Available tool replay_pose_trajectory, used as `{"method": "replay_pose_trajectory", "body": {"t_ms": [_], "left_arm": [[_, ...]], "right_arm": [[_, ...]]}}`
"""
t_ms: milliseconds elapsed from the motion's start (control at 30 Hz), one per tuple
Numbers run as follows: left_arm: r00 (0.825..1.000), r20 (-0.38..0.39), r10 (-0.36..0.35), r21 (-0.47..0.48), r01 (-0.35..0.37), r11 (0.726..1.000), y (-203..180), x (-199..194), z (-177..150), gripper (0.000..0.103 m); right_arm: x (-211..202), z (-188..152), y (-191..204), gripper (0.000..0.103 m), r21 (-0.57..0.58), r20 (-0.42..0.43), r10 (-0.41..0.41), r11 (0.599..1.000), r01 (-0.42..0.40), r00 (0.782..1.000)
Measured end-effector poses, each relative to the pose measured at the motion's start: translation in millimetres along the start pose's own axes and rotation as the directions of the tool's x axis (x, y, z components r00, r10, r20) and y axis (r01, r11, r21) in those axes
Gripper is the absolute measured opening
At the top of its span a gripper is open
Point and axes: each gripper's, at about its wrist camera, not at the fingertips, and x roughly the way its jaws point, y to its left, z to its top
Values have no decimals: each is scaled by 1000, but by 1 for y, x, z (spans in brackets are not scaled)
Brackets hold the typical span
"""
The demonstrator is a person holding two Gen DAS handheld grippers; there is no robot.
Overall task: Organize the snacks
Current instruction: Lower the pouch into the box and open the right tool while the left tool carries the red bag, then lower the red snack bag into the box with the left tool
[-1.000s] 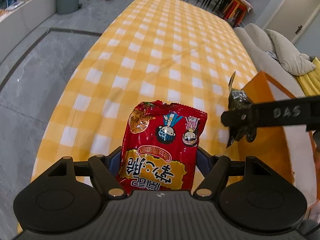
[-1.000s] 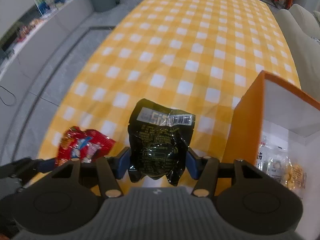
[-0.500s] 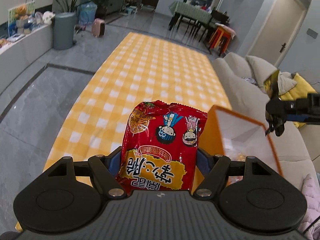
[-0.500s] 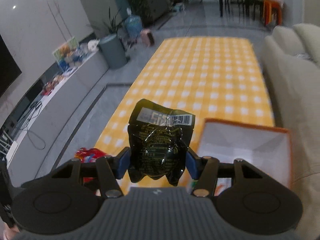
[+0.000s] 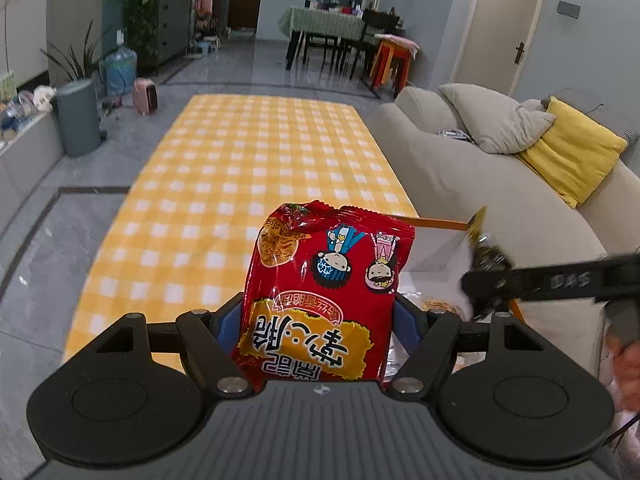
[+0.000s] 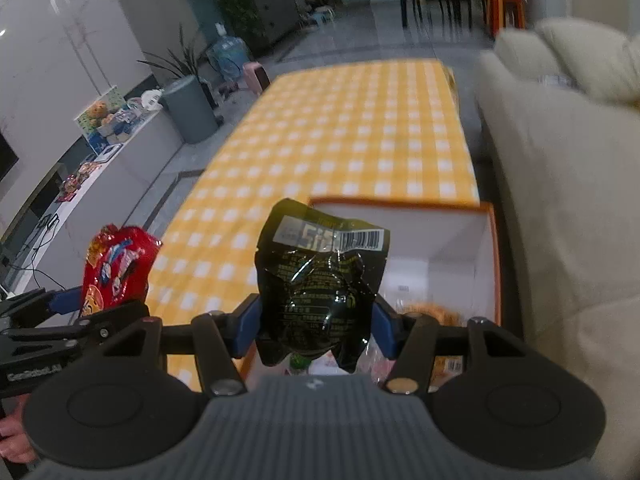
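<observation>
My left gripper (image 5: 318, 320) is shut on a red noodle snack packet (image 5: 324, 300), held upright above the table's near end; it also shows at the left of the right wrist view (image 6: 116, 268). My right gripper (image 6: 318, 320) is shut on a black snack packet (image 6: 320, 284) and holds it over the orange box (image 6: 486, 248) with white inner walls. Several snack packets (image 6: 436, 312) lie in the box. In the left wrist view the right gripper (image 5: 486, 276) and the black packet (image 5: 482, 240) are at the right, above the box rim (image 5: 440, 223).
A long table with a yellow checked cloth (image 5: 256, 168) stretches ahead. A beige sofa (image 5: 488, 184) with grey and yellow cushions runs along its right side. A grey bin (image 5: 78, 120) and a low counter stand on the left. A dining table with chairs (image 5: 340, 36) is far behind.
Both grippers have risen and tilted up with their packets. The right gripper has moved over the open box, whose inside now shows beneath it.
</observation>
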Motion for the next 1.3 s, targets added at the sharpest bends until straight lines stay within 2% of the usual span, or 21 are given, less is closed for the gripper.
{"method": "replay_pose_trajectory", "body": {"t_ms": [233,500,700,767,1000,1200,1300], "left_arm": [[999,3,-34,-32,34,999,12,29,-4,85],[999,-37,-36,-77,33,996,41,60,-12,85],[997,-62,-41,-94,35,995,50,71,-15,85],[997,-68,-44,-109,37,993,52,73,-16,85],[996,-66,-53,-121,45,992,52,68,-18,85],[998,-43,-55,-117,50,992,53,58,-15,85],[998,-33,-46,-116,41,992,52,53,-11,85]], "right_arm": [[69,3,-31,57,154,-89,55,987,-41,995],[156,23,-31,57,161,-188,15,987,15,982],[202,34,-27,57,141,-233,1,989,33,972],[207,38,-27,57,124,-209,5,992,21,978],[219,39,-47,60,248,-247,93,968,-30,965],[211,38,-51,66,304,-202,104,952,-39,974],[200,41,-45,67,274,-191,82,961,-27,978]]}}
